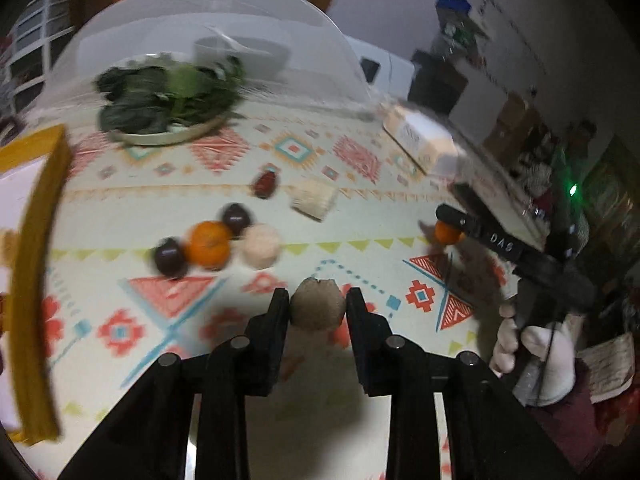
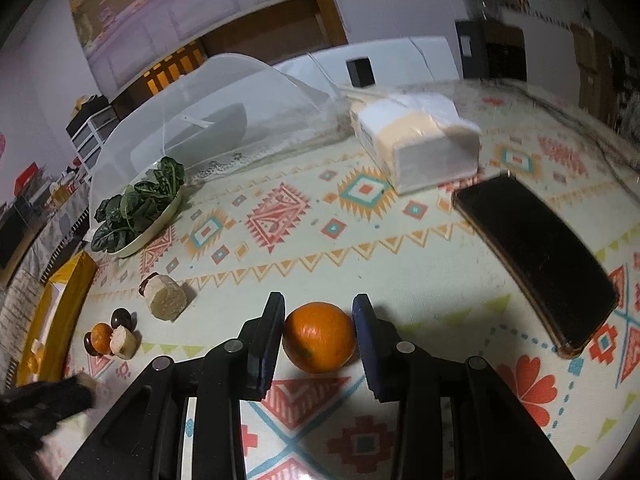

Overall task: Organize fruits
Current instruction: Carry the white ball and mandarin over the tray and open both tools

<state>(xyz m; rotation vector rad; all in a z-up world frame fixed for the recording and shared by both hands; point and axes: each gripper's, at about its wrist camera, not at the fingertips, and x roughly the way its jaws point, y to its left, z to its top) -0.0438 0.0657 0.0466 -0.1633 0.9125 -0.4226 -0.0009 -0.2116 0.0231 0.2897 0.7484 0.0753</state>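
Note:
A brown kiwi (image 1: pixel 318 306) sits between the black fingers of my left gripper (image 1: pixel 317 304), whose pads press on both its sides. My right gripper (image 2: pixel 319 334) is shut on a large orange (image 2: pixel 319 336), low over the patterned tablecloth (image 2: pixel 400 248). The left wrist view shows that gripper (image 1: pixel 448 222) at the right with its orange (image 1: pixel 446 233), held by a gloved hand (image 1: pixel 536 356). On the cloth lie a smaller orange (image 1: pixel 210 244), two dark round fruits (image 1: pixel 170 257) (image 1: pixel 237 218) and a pale round fruit (image 1: pixel 261 245), all touching in one cluster.
A yellow-rimmed tray (image 1: pixel 36 240) runs along the left edge. Behind stand a plate of leafy greens (image 1: pixel 168 98) under a mesh food cover (image 2: pixel 224 92), a tissue pack (image 2: pixel 420 148), a toothpick holder (image 1: pixel 314 199) and a small red jar (image 1: pixel 265 185). A black phone (image 2: pixel 536 256) lies at the right.

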